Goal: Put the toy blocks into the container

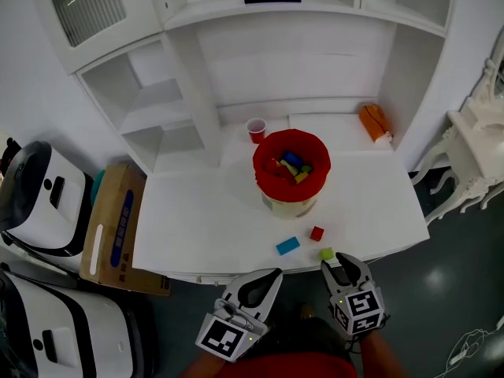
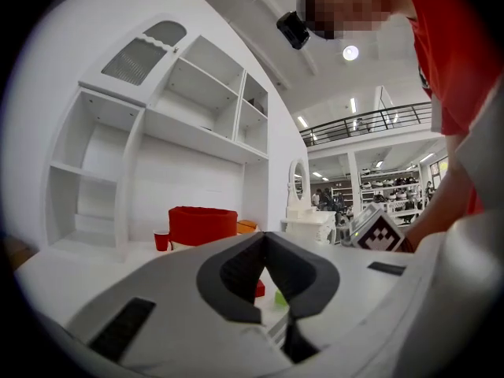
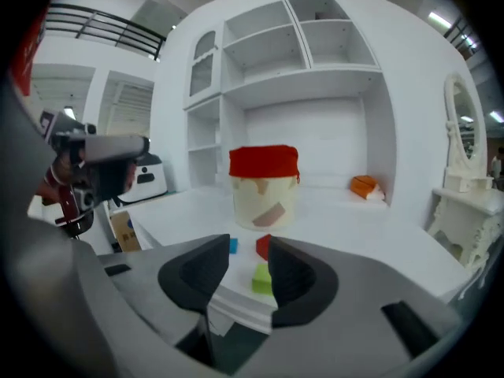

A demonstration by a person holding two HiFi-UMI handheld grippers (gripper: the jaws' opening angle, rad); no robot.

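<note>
A container lined in red (image 1: 290, 172) stands mid-table and holds several coloured blocks. In front of it on the white table (image 1: 197, 227) lie a blue block (image 1: 287, 246), a red block (image 1: 316, 233) and a green block (image 1: 326, 253) at the front edge. My right gripper (image 1: 340, 264) hovers just off that edge behind the green block, open with nothing between its fingers. In the right gripper view the green block (image 3: 261, 279) shows through the gap of the right gripper (image 3: 249, 246), with the red block (image 3: 262, 246) and blue block (image 3: 231, 245) beyond. My left gripper (image 1: 266, 280) is shut and empty, below the table's front edge.
A red cup (image 1: 256, 129) stands behind the container and an orange object (image 1: 375, 121) lies at the back right. White shelving rises behind the table. A cardboard box (image 1: 116, 227) and white machines (image 1: 39, 195) sit on the floor at left, an ornate white stand (image 1: 472, 172) at right.
</note>
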